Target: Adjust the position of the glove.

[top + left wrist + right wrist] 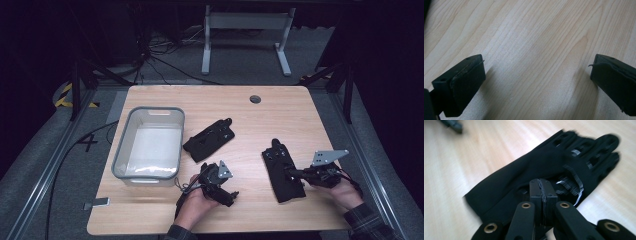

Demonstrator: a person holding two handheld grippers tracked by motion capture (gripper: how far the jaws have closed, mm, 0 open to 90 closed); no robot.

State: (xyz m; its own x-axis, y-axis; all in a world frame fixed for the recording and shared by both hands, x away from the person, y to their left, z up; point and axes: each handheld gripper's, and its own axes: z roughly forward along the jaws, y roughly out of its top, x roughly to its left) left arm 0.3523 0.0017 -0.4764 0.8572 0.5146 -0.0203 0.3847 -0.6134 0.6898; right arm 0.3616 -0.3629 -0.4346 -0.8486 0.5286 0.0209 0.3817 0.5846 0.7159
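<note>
On the table [300, 107], unlabelled black glove [544, 167], right gripper [543, 192] closed

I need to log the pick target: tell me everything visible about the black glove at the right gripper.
The right-hand black glove is soft dark fabric with cut-out finger slots. It lies flat on the wooden table, fingers pointing away from the person. The right gripper is shut, pinching its fabric near the cuff.

— You see the glove [544, 167] near your right hand: matt black cloth, smooth.
— And your table [534, 37]?
— Pale wood, smooth grain, slight sheen. The bin [131, 125] looks translucent grey plastic.
</note>
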